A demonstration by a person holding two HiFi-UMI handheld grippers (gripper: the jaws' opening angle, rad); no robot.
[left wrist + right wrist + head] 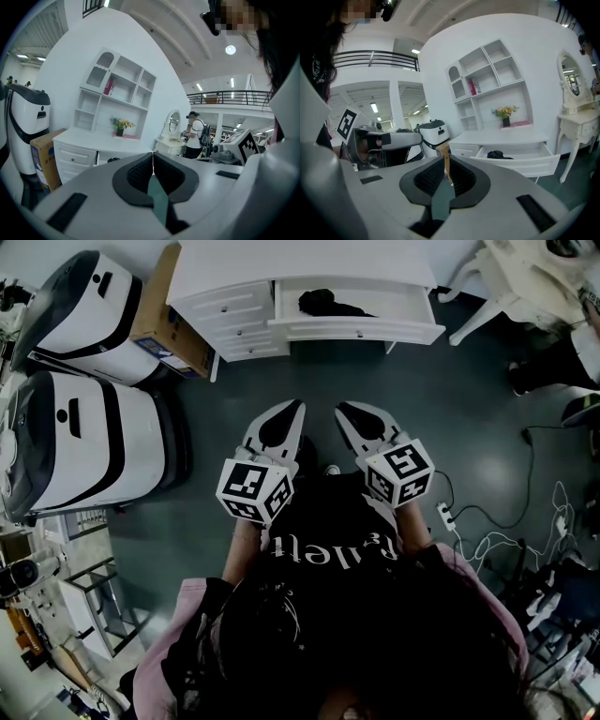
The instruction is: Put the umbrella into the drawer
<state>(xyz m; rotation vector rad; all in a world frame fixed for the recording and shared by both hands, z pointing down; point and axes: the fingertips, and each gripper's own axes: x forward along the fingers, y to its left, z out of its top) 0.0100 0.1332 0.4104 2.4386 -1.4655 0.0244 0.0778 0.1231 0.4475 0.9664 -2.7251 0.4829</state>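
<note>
The black folded umbrella [328, 304] lies inside the open drawer [361, 331] of the white desk [300, 263] at the top of the head view. Both grippers hover over the dark floor, well short of the desk, side by side in front of the person's chest. My left gripper [294, 409] has its jaws together with nothing in them, and its own view [153, 155] shows the pads meeting. My right gripper [344, 410] is likewise shut and empty [445, 153]. From the right gripper view the umbrella [499, 154] shows as a dark lump in the pulled-out drawer [525, 162].
Two large white machines [80, 442] and a cardboard box [164, 329] stand left of the desk. A power strip with cables [487, 535] lies on the floor at right. White vanity furniture [525, 277] sits at top right. A person [194, 136] stands far behind.
</note>
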